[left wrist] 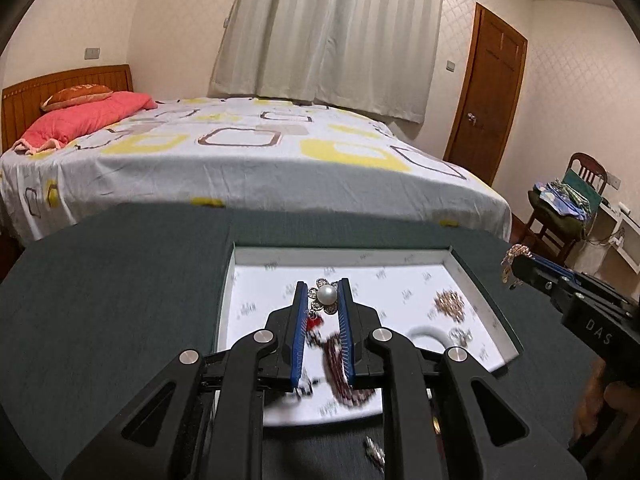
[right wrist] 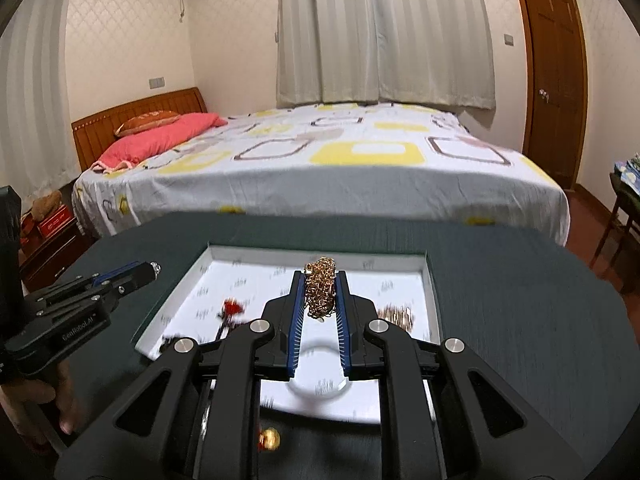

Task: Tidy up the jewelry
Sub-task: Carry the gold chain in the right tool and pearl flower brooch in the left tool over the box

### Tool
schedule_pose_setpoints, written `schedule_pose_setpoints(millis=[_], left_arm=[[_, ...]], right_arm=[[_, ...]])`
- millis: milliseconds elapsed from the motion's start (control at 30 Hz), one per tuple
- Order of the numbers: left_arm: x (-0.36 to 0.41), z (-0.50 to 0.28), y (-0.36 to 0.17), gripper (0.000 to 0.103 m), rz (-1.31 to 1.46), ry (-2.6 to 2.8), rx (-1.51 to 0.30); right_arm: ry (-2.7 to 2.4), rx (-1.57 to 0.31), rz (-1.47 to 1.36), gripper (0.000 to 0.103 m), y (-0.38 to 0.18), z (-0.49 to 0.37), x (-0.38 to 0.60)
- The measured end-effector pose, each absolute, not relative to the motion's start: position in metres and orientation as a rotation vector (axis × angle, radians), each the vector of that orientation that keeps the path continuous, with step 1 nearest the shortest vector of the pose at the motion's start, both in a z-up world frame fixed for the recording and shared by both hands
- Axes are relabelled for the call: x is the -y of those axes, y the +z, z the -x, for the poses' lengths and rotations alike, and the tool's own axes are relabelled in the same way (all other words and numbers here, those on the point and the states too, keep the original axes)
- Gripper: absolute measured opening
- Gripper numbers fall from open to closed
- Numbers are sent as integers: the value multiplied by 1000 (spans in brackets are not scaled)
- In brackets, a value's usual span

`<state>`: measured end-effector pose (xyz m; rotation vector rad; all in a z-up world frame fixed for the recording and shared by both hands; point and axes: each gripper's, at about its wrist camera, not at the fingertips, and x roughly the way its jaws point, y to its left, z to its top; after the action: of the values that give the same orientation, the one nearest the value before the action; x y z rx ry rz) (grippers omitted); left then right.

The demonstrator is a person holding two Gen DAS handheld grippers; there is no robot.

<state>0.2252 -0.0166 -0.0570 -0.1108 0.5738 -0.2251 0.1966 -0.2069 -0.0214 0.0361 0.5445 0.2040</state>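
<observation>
My left gripper [left wrist: 323, 295] is shut on a pearl brooch [left wrist: 325, 295] with small crystal petals, held above the white-lined tray [left wrist: 340, 258]. My right gripper [right wrist: 321, 290] is shut on a bunched gold chain [right wrist: 320, 292], also raised over the tray [right wrist: 320, 251]. In the left wrist view the right gripper [left wrist: 514, 270] shows at the right edge with the chain at its tip. Inside the tray lie a red and dark beaded piece [left wrist: 340, 364], a rose-gold chain pile [left wrist: 450, 302], a pale bangle [left wrist: 428, 334] and a small crystal item [left wrist: 460, 336].
The tray rests on a dark green round table [left wrist: 120, 280]. A small silver piece [left wrist: 374, 454] and a gold and red bead [right wrist: 269, 438] lie on the table in front of the tray. A bed [left wrist: 240, 148] stands behind the table, a chair [left wrist: 568, 208] at the right.
</observation>
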Motion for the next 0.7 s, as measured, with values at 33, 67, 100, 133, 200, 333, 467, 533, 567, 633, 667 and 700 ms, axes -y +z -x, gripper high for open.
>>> schedule_pose_setpoints(millis=[33,67,100,133,200,333,467,533,567,633,667,700], left_arm=[[16,-231,-58,16,114,-222,-572],[16,-235,-58,16,113,-220,-569],[15,-240,-60,16,111,-217,-567],[15,-243,-61,16,111,-215,-568],[14,-253,-66,16,111,-210,-575],[12,-265,-76,16,108,-199,-595],[11,-276,-89,16,110,-184,-625],[11,-280,-96,16,110,-179,-643],[11,-282,-98,16,108,-177,-650],[12,-286,-103,16,104,-174,-661],[11,-287,-104,16,103,-173,-664],[12,-289,-106,16,101,-171,-671]], right_arm=[[202,-541,-37,15,-22,-200,207],[199,-535,-39,15,-21,-207,207],[197,-532,-40,15,-22,-211,207],[196,-531,-40,15,-24,-215,207],[191,-531,-39,15,-27,-224,206],[184,-547,-35,15,-39,-238,203],[172,-591,-28,15,-60,-253,203],[165,-616,-25,15,-71,-259,203],[161,-625,-23,15,-75,-261,203],[153,-644,-19,15,-83,-266,203],[149,-654,-17,15,-87,-269,203],[146,-663,-15,15,-91,-271,202]])
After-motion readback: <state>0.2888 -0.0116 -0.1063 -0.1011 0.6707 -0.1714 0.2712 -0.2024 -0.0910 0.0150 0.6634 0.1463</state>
